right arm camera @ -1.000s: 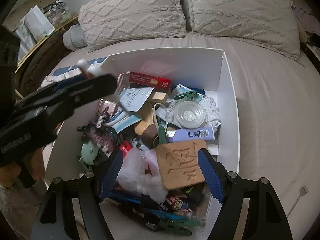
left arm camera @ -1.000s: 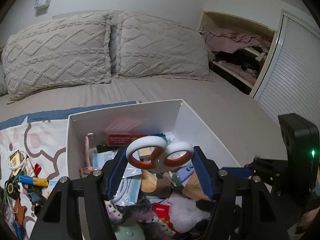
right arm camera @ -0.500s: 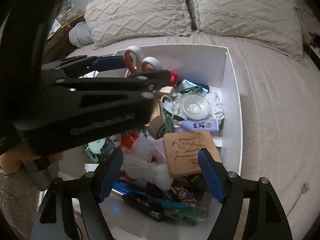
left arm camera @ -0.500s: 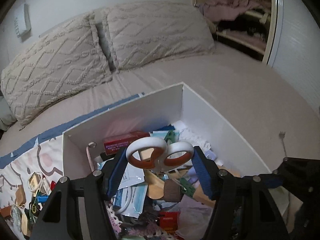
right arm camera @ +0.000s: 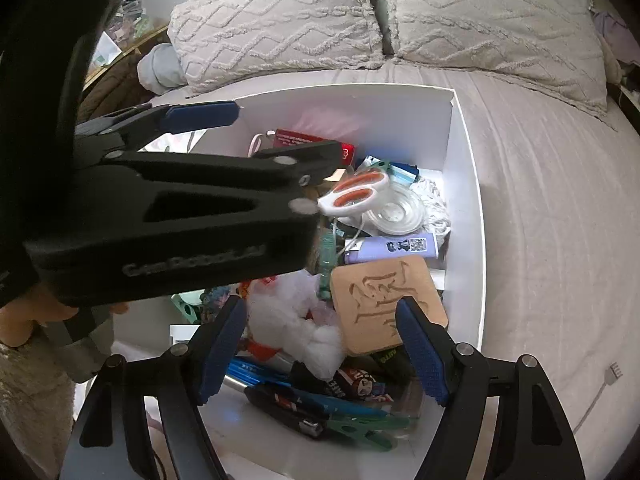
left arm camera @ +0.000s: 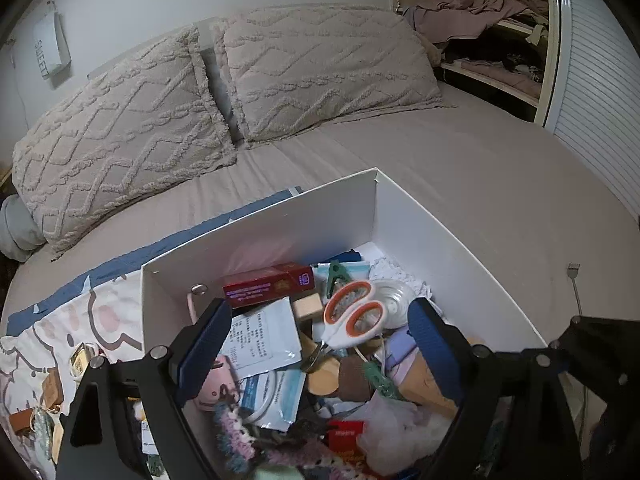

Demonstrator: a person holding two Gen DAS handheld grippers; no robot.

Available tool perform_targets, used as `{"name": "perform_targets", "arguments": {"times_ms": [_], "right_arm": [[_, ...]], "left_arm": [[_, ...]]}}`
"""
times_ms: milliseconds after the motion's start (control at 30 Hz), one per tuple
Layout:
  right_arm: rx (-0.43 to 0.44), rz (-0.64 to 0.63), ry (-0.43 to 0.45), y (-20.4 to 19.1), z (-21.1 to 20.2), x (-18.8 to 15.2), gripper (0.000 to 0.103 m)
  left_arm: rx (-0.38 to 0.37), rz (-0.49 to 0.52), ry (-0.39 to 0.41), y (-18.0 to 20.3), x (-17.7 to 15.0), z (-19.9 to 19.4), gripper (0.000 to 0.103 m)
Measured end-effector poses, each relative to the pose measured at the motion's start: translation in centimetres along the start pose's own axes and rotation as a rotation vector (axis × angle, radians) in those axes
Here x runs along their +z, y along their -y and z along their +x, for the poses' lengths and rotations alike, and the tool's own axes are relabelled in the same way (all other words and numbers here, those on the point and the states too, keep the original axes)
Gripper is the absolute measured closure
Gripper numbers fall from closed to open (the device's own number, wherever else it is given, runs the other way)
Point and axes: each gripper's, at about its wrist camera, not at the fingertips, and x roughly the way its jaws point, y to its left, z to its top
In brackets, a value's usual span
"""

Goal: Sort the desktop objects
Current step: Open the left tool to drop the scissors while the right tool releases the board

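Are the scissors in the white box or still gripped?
In the box. The scissors lie on the clutter, clear of the opening left gripper's pads.

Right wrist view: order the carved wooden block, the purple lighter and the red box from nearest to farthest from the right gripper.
Measured from the right gripper:
1. Carved wooden block: nearest, its near edge between the fingertips, toward the right one.
2. Purple lighter: just beyond the block, lying crosswise.
3. Red box: farthest, near the white bin's back wall, partly hidden by the left gripper.
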Motion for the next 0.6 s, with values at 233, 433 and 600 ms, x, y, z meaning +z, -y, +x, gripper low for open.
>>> {"name": "perform_targets", "arguments": {"times_ms": [233, 433, 600], "right_arm": [[-0.002, 0.000, 0.012, -0.4, -0.4, 0.0, 0.026], [-0.016, 0.023, 0.051, 0.1, -1.3, 0.4, 0.026], [-0.019, 0.048, 0.073, 0.5, -2.0, 0.4, 0.026]], "left_arm": [[-0.006, -0.027, 0.003, -1.2, -0.4, -1.5, 0.013], [-0.015, -0.012, 0.002, -1.7, -0.6, -3.2, 0.013], [-0.032, -0.007, 0.009, -2.4, -0.7, -5.2, 0.013]]}}
